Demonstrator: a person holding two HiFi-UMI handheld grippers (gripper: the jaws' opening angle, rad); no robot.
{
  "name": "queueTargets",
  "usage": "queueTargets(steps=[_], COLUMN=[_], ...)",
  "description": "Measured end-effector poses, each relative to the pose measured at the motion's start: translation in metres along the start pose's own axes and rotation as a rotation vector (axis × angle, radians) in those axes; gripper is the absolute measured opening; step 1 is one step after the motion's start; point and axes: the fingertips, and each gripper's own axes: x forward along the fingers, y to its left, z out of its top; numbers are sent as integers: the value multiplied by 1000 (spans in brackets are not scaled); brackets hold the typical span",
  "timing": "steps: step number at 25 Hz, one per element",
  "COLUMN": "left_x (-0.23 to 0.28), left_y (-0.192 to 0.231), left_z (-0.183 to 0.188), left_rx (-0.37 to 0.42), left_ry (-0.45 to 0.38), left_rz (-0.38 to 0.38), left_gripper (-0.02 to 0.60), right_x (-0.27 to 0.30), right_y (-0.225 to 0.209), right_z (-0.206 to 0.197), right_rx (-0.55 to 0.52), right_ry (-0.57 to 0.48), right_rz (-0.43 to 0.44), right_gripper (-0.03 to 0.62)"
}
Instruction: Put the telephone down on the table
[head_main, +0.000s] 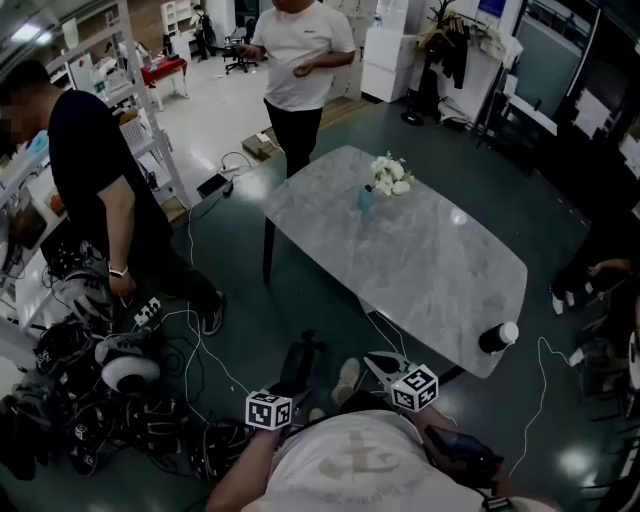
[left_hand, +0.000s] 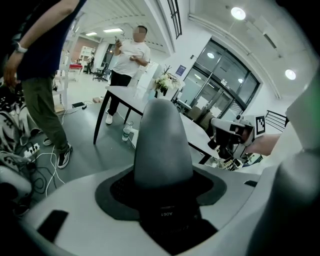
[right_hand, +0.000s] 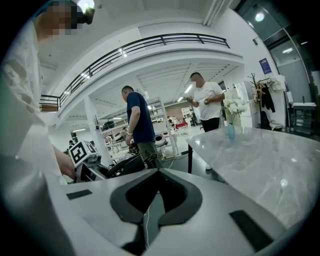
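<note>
Holding short of the marble counter (head_main: 420, 250). Grey telephone (left_hand: 162, 140) is off it, clamped in the left tool (left_hand: 162, 170). Its lower end is hidden in the pads, and the head view doesn't show it clearly. Right tool (right_hand: 159, 172) is clenched, empty.

Right gripper (right_hand: 158, 173) claw closed to slit (empty); marble table (right_hand: 260, 155) alongside, dark-shirted person (right_hand: 137, 120) beyond

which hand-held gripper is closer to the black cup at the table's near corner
Right. The right hand-held gripper sits just left of the cup; the left hand-held gripper is farther left again.
</note>
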Motion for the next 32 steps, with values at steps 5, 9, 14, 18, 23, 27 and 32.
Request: queueTargets(steps=[5, 9, 14, 18, 23, 27, 32], left_x=[6, 16, 38, 59, 76, 88, 106], left_y=[12, 12, 16, 17, 20, 24, 25], left_z=[9, 29, 59, 83, 118, 137, 163], left_rx=[-14, -5, 9, 24, 44, 41, 50], left_ry=[5, 1, 20, 42, 52, 64, 62], left_rz=[22, 17, 21, 12, 3, 5, 16], left_gripper=[279, 279, 279, 279, 279, 279, 279], right_x=[19, 31, 46, 54, 67, 75, 83], right_y=[-8, -30, -61, -89, -117, -137, -164], right_z=[-2, 8, 20, 29, 49, 60, 72], right_rx=[7, 21, 36, 57, 70, 75, 83], right_ry=[10, 1, -5, -10, -24, -24, -34], right_rz=[27, 30, 33, 24, 15, 15, 18], right_gripper=[15, 15, 15, 15, 15, 15, 15])
